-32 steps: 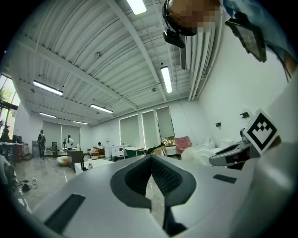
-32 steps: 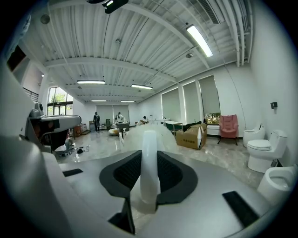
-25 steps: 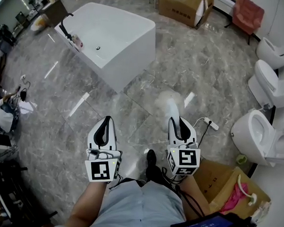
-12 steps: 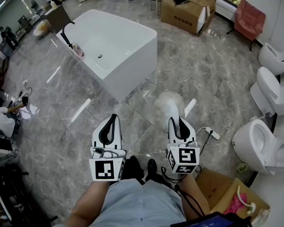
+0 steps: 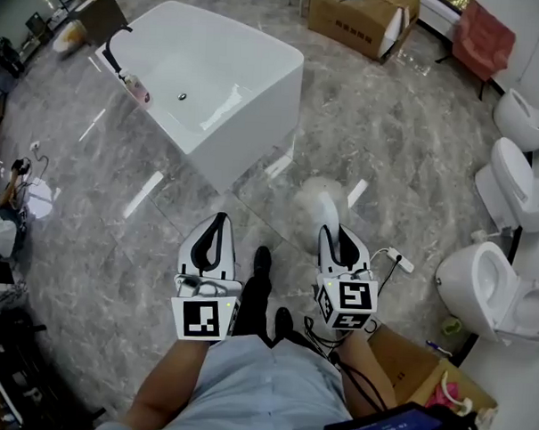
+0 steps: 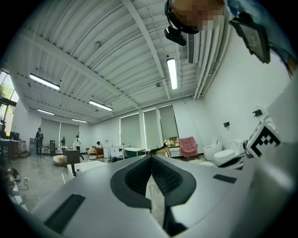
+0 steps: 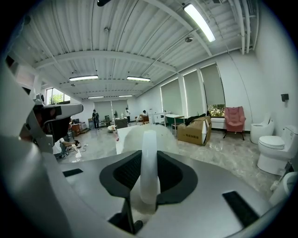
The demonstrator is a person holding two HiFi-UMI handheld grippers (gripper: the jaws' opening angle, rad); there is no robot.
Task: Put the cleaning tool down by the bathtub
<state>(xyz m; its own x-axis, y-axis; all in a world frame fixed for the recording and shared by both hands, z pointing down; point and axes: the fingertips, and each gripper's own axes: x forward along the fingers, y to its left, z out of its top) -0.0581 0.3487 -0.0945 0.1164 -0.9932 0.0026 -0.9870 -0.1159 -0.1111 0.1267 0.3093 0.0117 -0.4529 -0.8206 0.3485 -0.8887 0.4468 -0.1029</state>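
Observation:
A white cleaning tool (image 5: 324,201) with a fluffy round head and a smooth handle sticks out ahead of my right gripper (image 5: 333,228), which is shut on the handle. In the right gripper view the handle (image 7: 149,162) stands upright between the dark pads, with the fluffy head (image 7: 135,135) beyond. My left gripper (image 5: 219,218) is at the same height to the left, shut with nothing in it; its pads (image 6: 163,174) meet at the tip. The white bathtub (image 5: 204,73) stands on the marble floor ahead and to the left, apart from both grippers.
Toilets (image 5: 494,282) line the right wall. A power strip (image 5: 401,257) with its cable lies on the floor right of my right gripper. Cardboard boxes (image 5: 354,17) and a red chair (image 5: 487,36) stand at the back. An open box (image 5: 424,359) sits lower right. The person's shoe (image 5: 261,263) is between the grippers.
Both grippers have travelled forward over the floor toward the bathtub, the tool still held in the right one. A shoe has stepped forward between them.

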